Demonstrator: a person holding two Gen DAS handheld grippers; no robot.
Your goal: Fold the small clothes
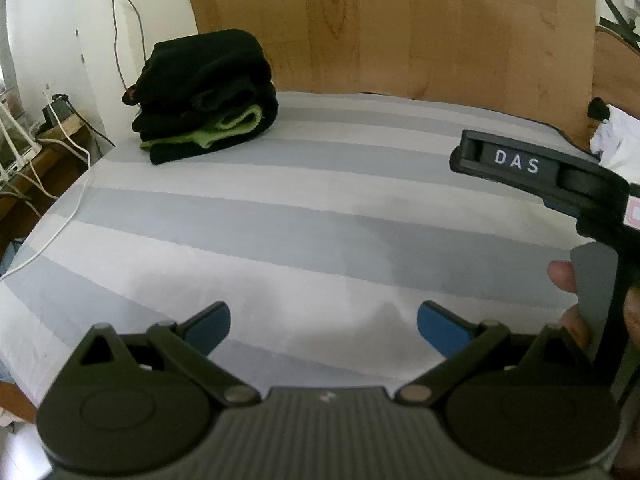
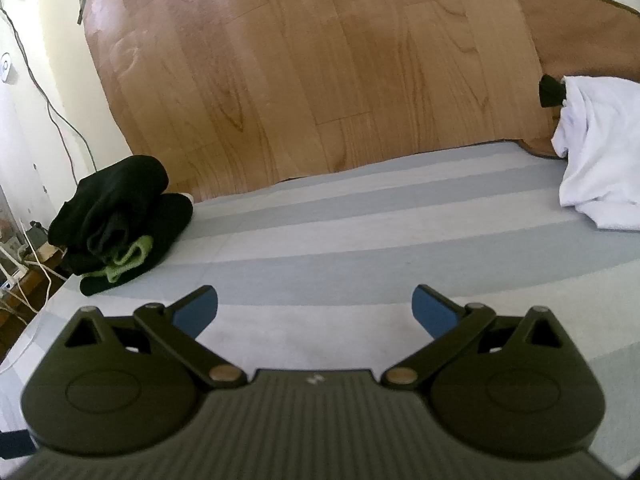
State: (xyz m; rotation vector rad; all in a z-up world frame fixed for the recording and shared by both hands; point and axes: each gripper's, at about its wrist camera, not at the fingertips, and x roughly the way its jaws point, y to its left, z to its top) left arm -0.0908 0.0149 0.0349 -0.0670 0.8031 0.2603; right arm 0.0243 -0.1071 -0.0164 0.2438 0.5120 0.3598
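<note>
A stack of folded black clothes with a green-edged piece point(image 1: 208, 92) sits at the far left corner of the striped bed; it also shows in the right wrist view point(image 2: 120, 220). A crumpled white garment point(image 2: 600, 152) lies at the far right of the bed, with a small black piece point(image 2: 550, 90) beside it. My left gripper point(image 1: 324, 326) is open and empty above the sheet. My right gripper point(image 2: 314, 312) is open and empty above the sheet; its body marked DAS point(image 1: 560, 176) shows at the right of the left wrist view.
The grey and white striped sheet point(image 1: 300, 220) covers the bed. A wooden-pattern board point(image 2: 312, 72) stands behind it. Cables and a low wooden table point(image 1: 36, 152) are off the left edge. A brown cushion point(image 2: 580, 32) sits at the far right.
</note>
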